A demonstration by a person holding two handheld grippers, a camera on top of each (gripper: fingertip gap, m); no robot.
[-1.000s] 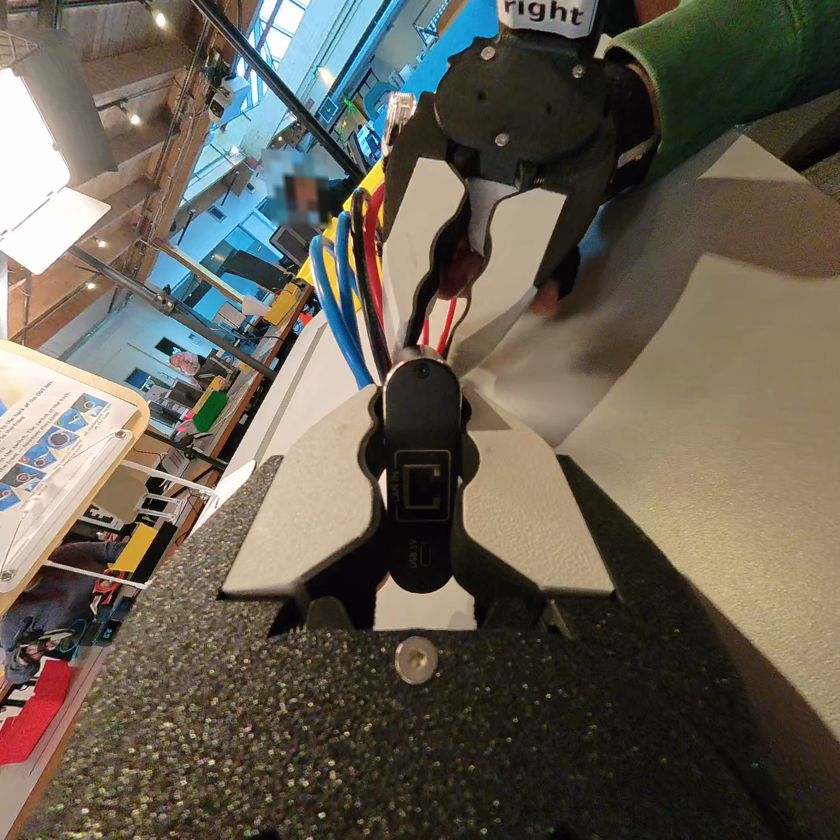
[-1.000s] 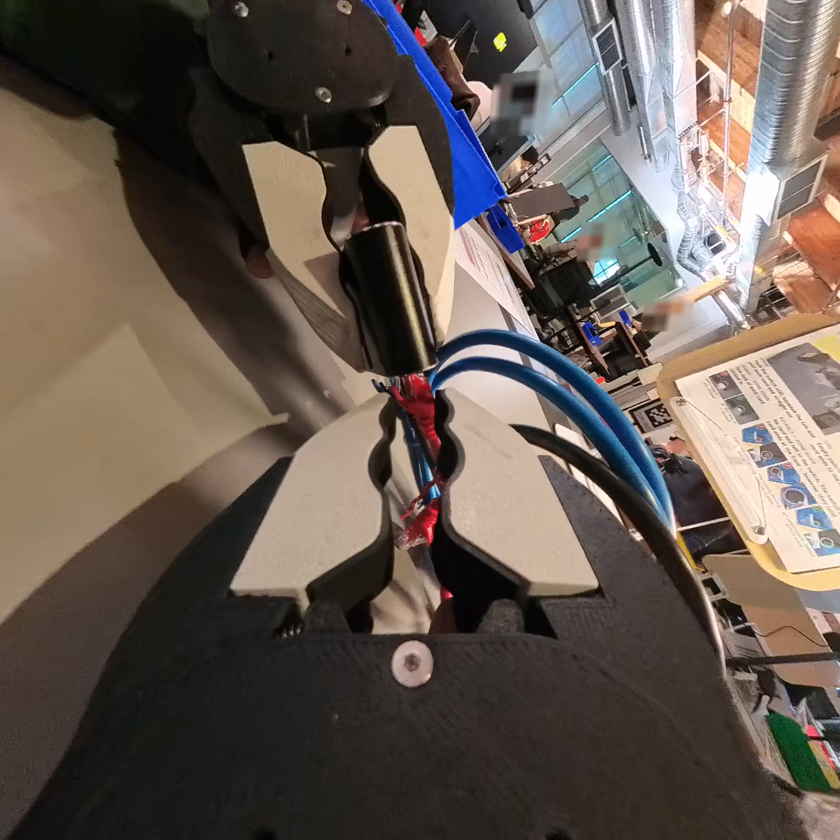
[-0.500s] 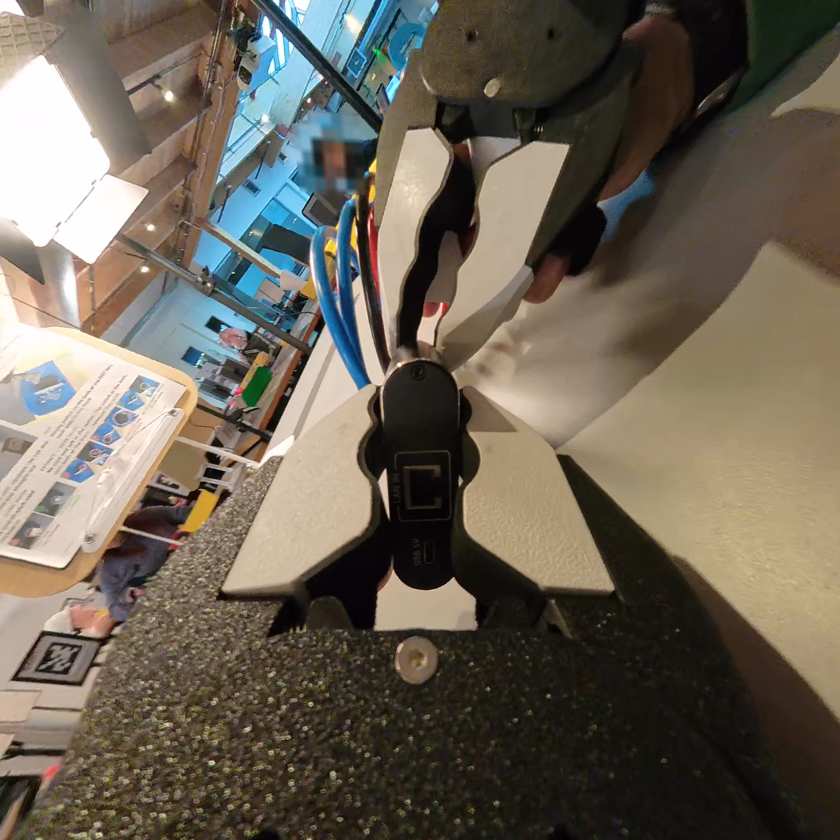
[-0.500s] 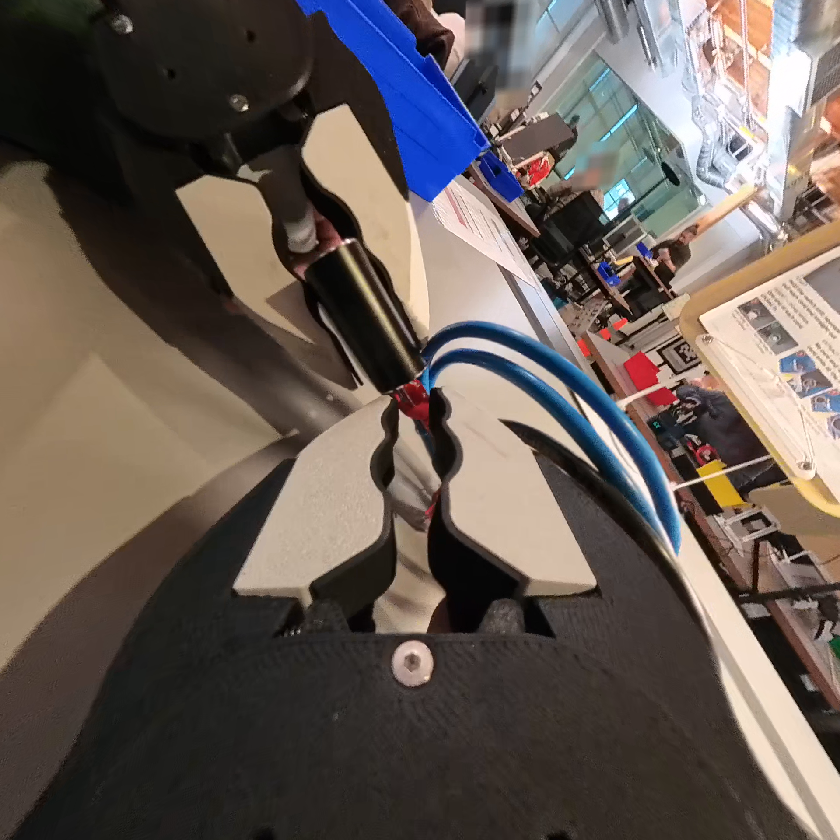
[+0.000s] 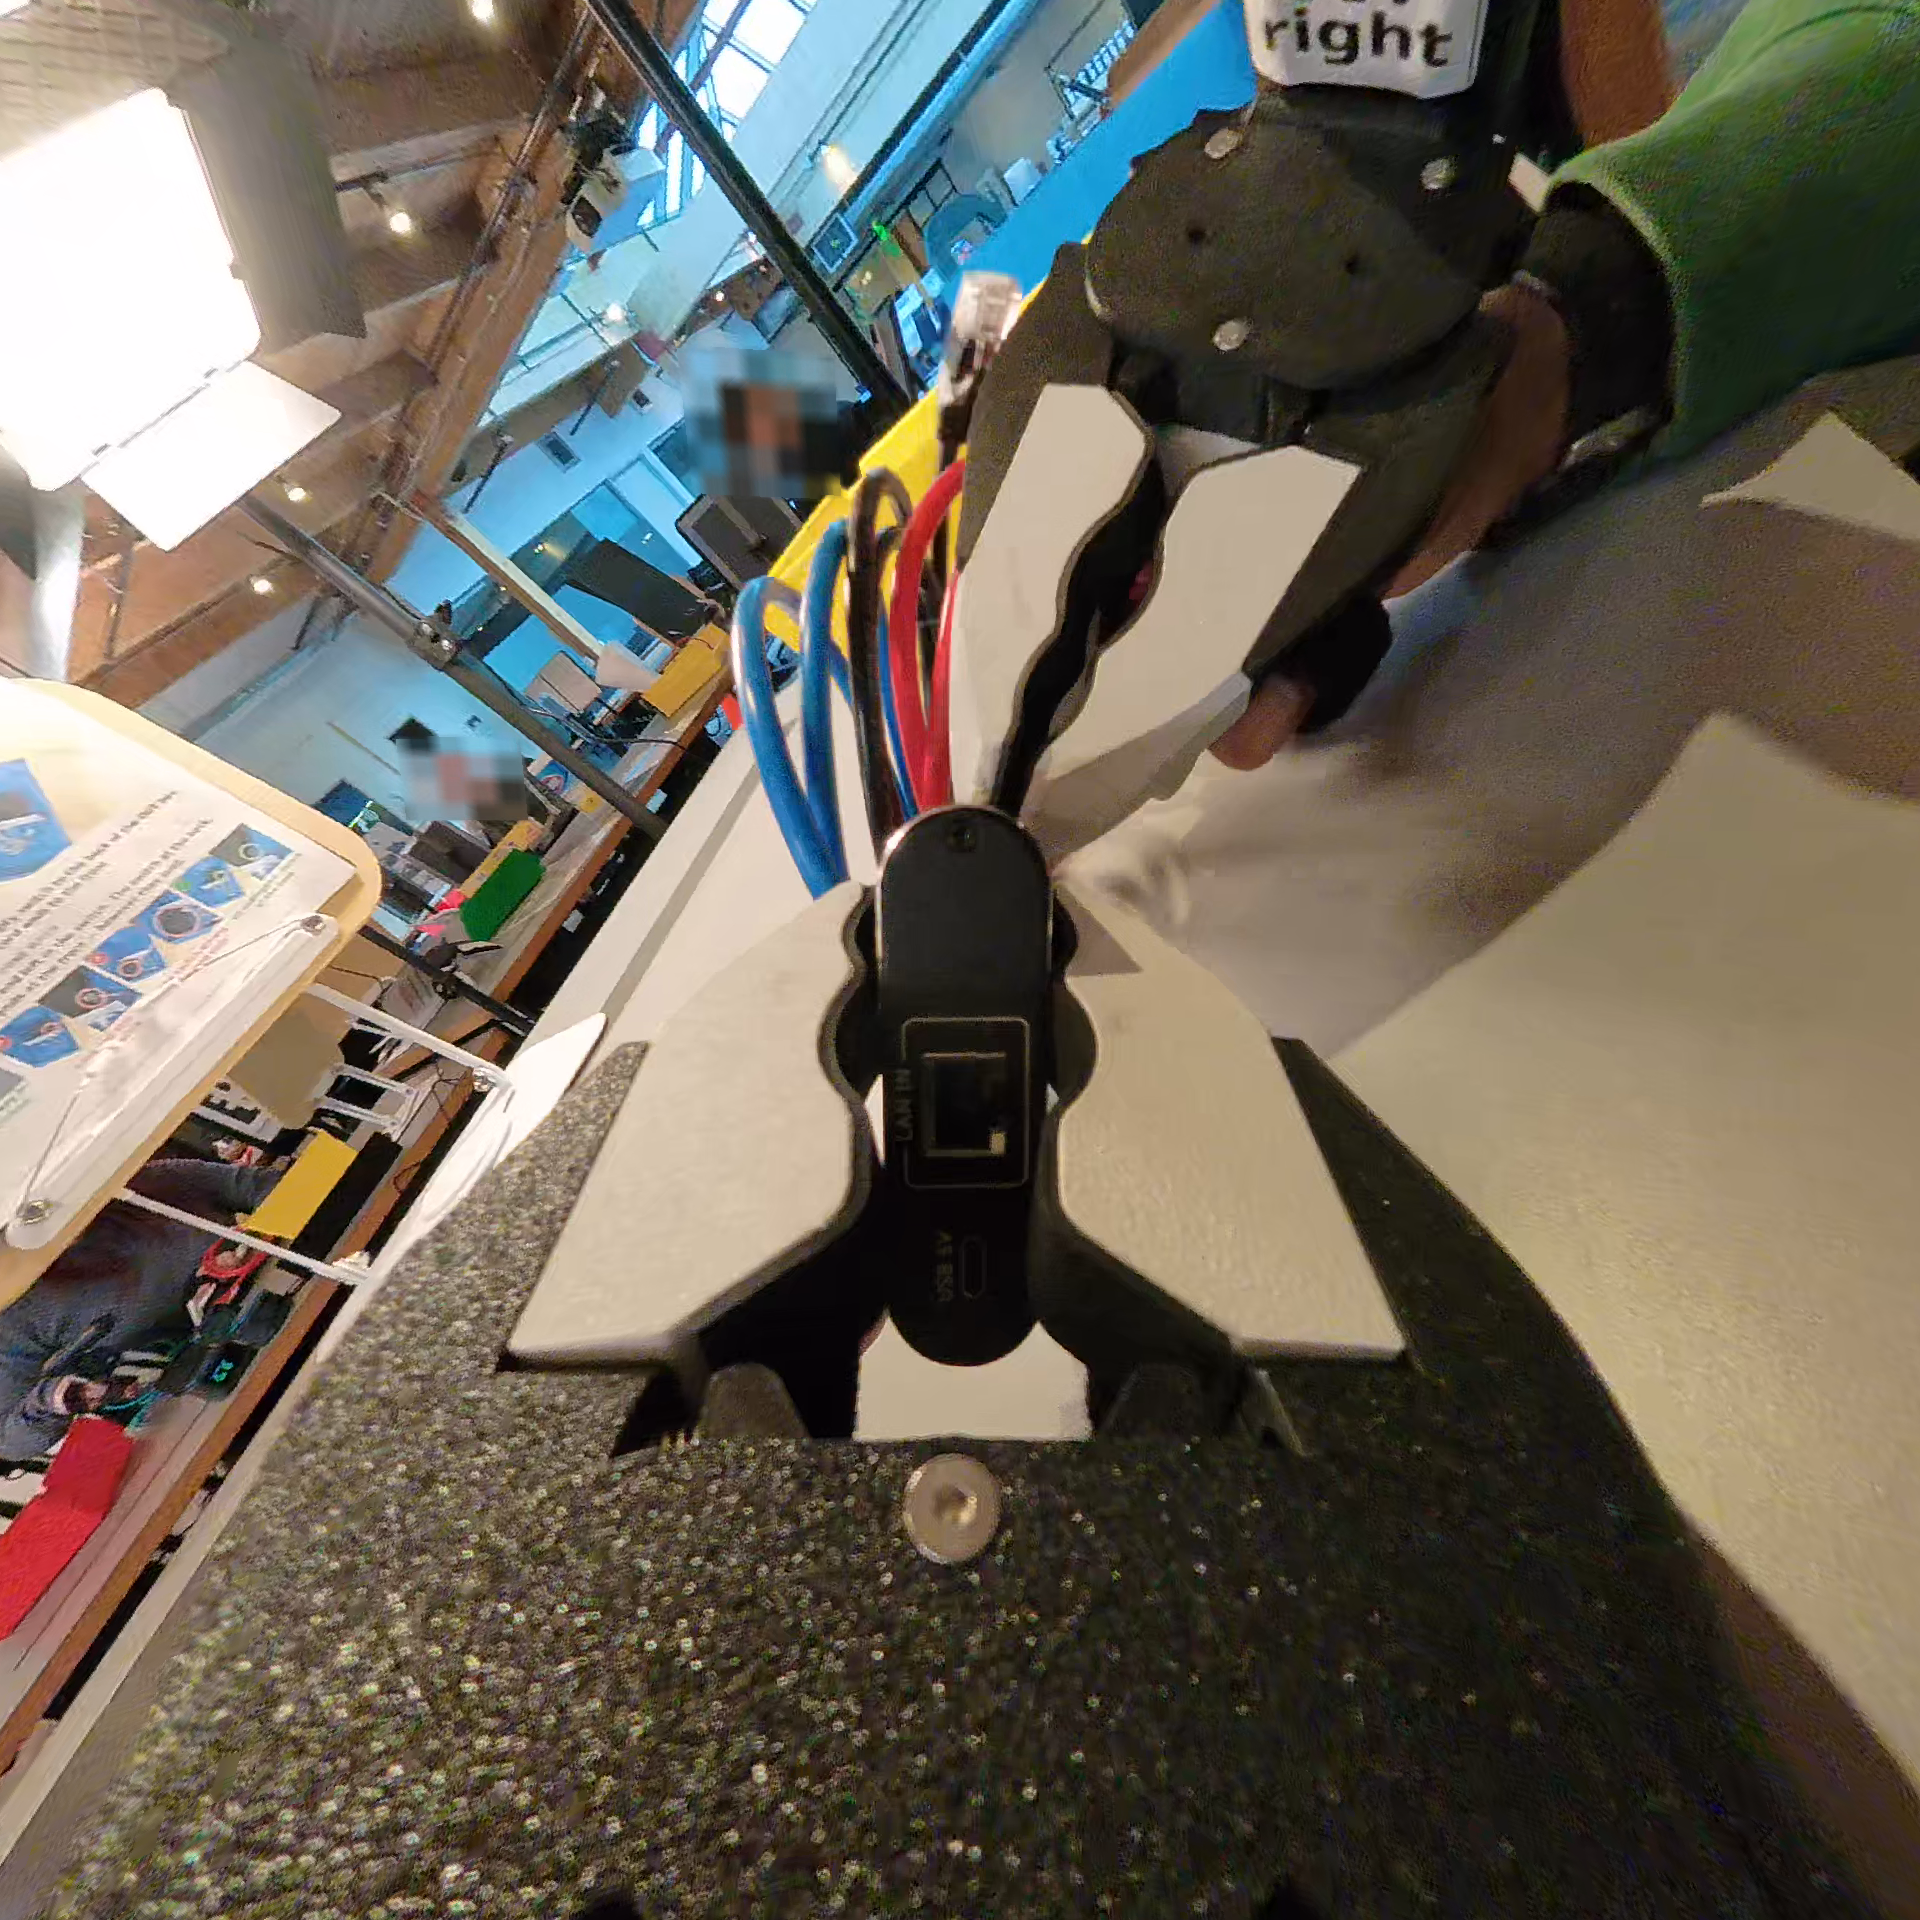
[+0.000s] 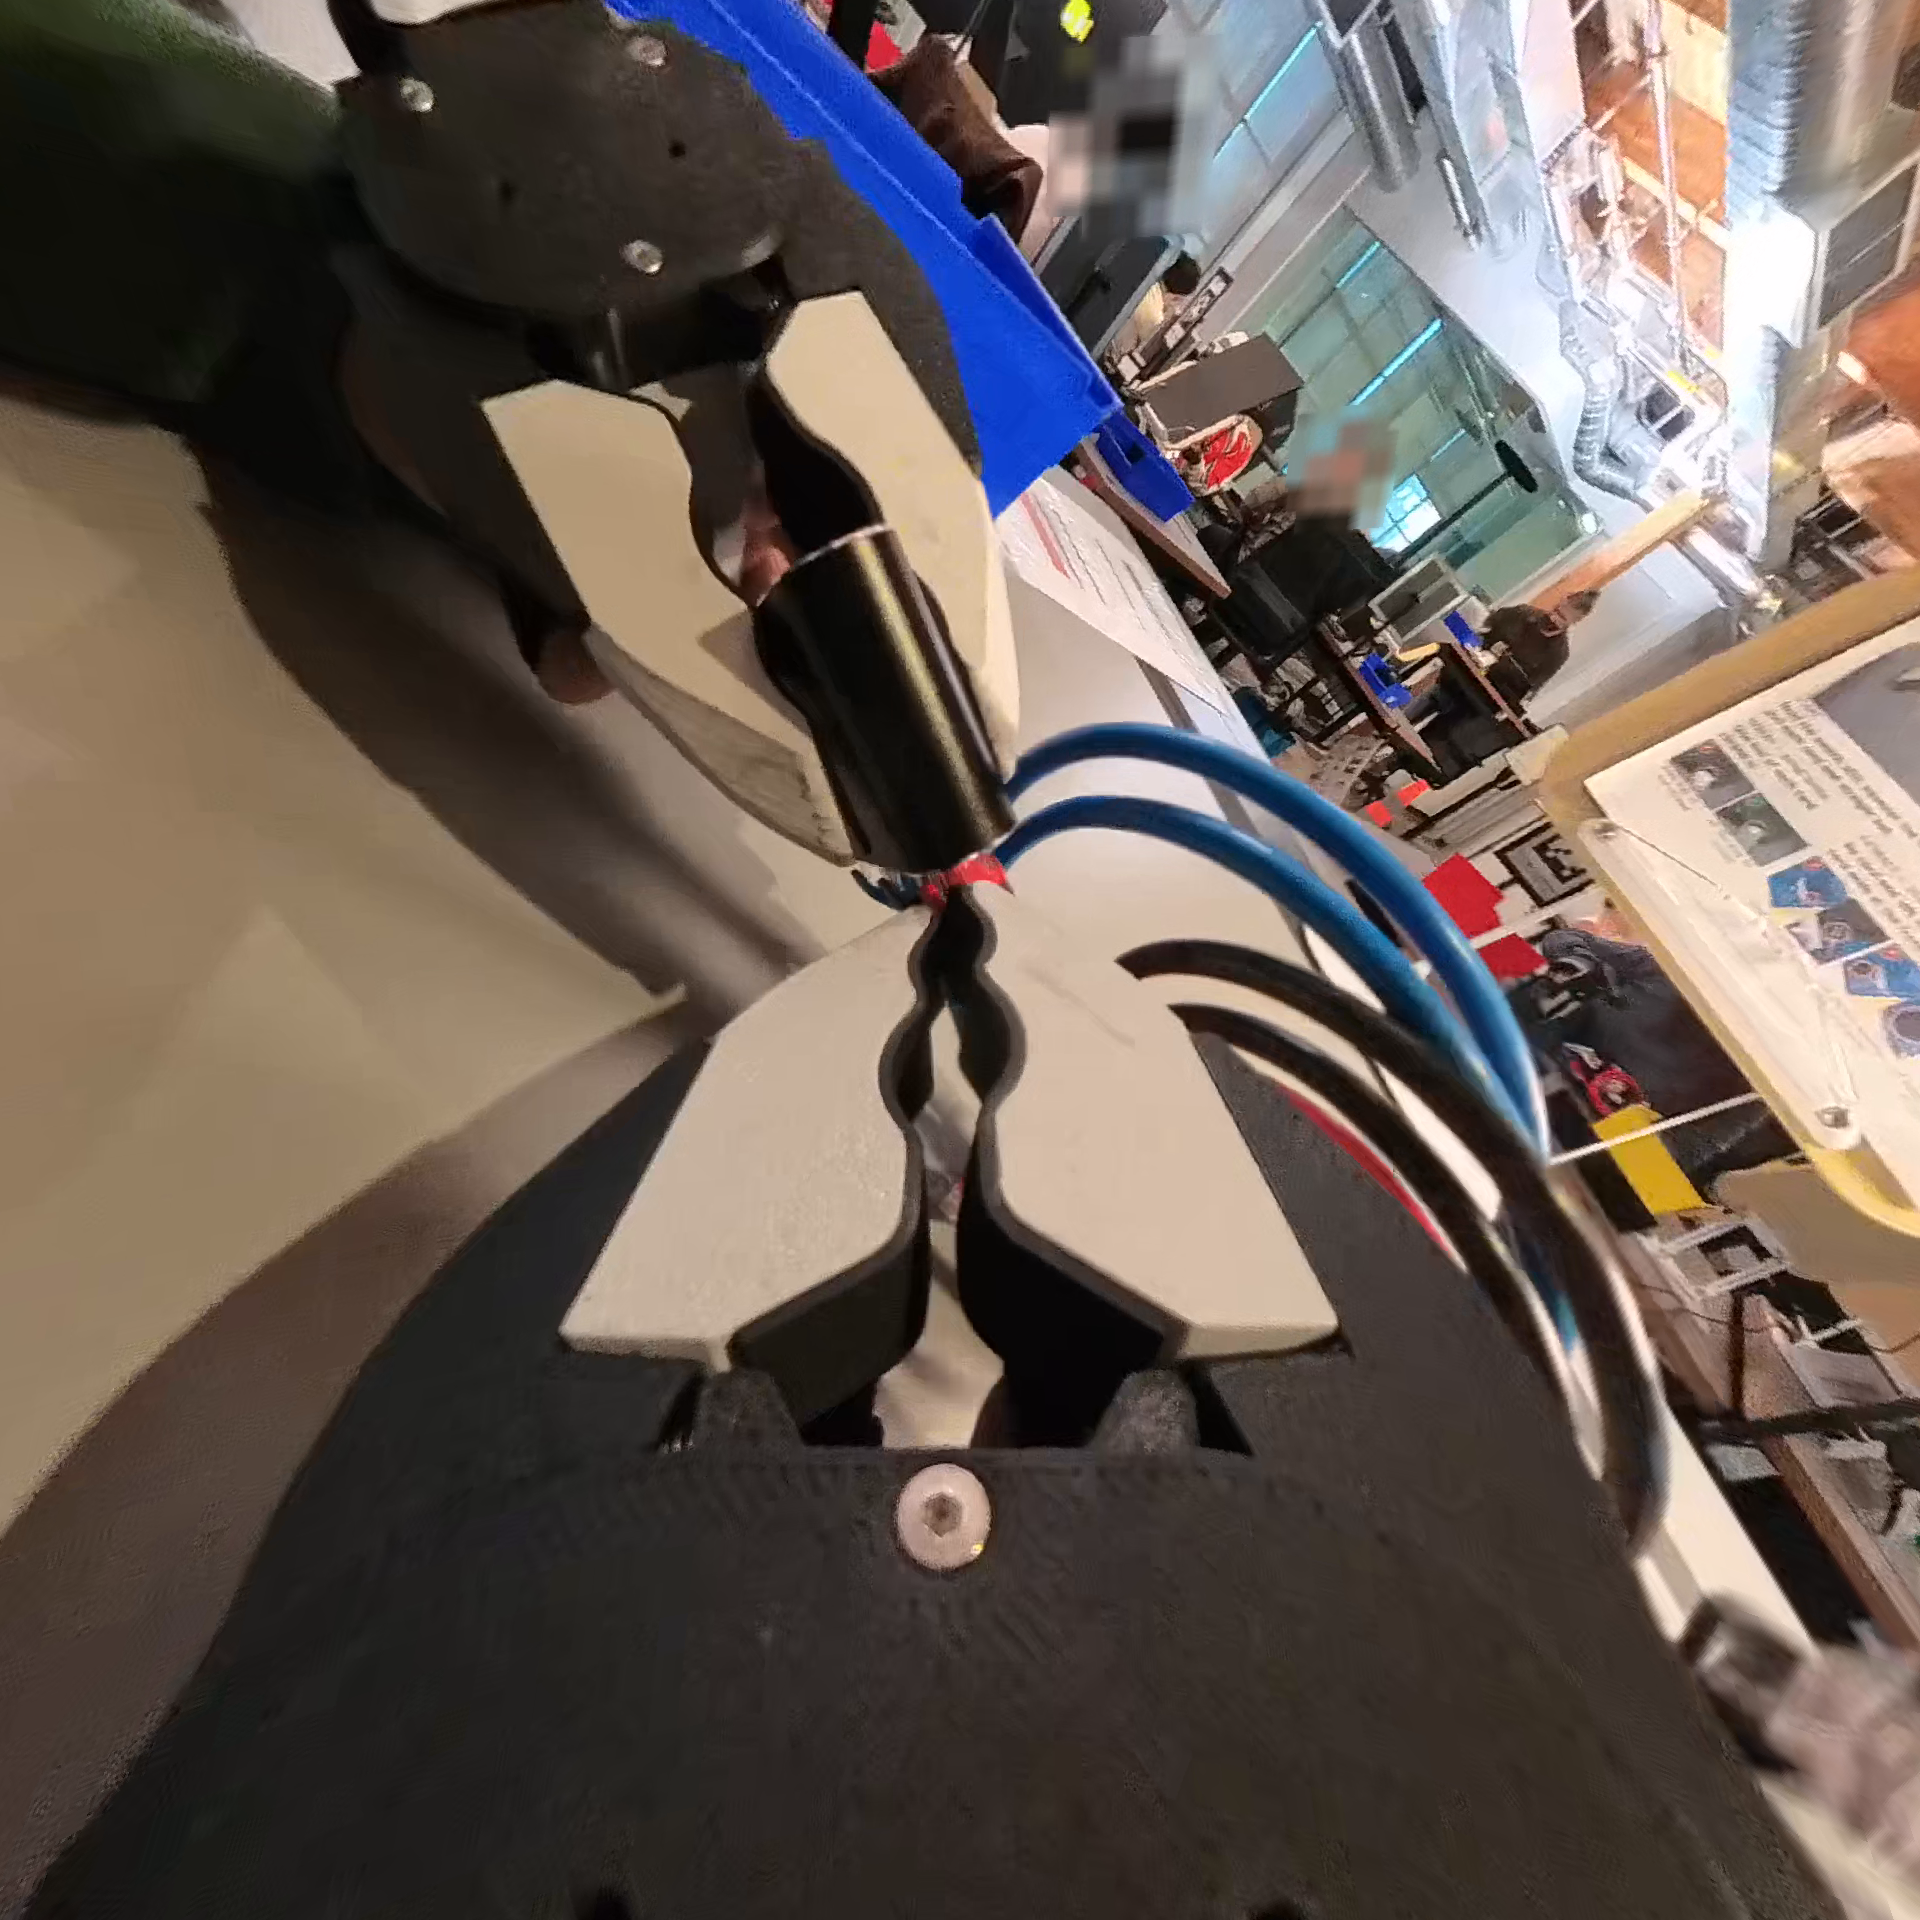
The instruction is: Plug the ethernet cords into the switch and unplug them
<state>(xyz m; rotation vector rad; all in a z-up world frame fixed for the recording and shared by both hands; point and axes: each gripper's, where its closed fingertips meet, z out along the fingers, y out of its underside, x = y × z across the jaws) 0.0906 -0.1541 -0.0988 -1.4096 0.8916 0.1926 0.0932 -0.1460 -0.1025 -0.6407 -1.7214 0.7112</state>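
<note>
My left gripper is shut on the black switch and holds it end-on, its oval face with one open port toward the camera. In the right wrist view the switch is a black tube between the left fingers. Blue cords, red cords and a black cord leave its far end. My right gripper faces the left one. Its fingertips are closed on a red plug right at the switch's far end. It also shows in the left wrist view.
A loose clear plug sticks up behind the right gripper. A wooden board with an instruction sheet stands to one side, also in the right wrist view. A blue bin stands behind the left gripper. A white table lies below. Both grippers' tips are close together, under 4 cm apart.
The right fingers have closed from a wide gap around the red cords to a tight pinch on the red plug at the switch. The left gripper has kept hold of the switch.
</note>
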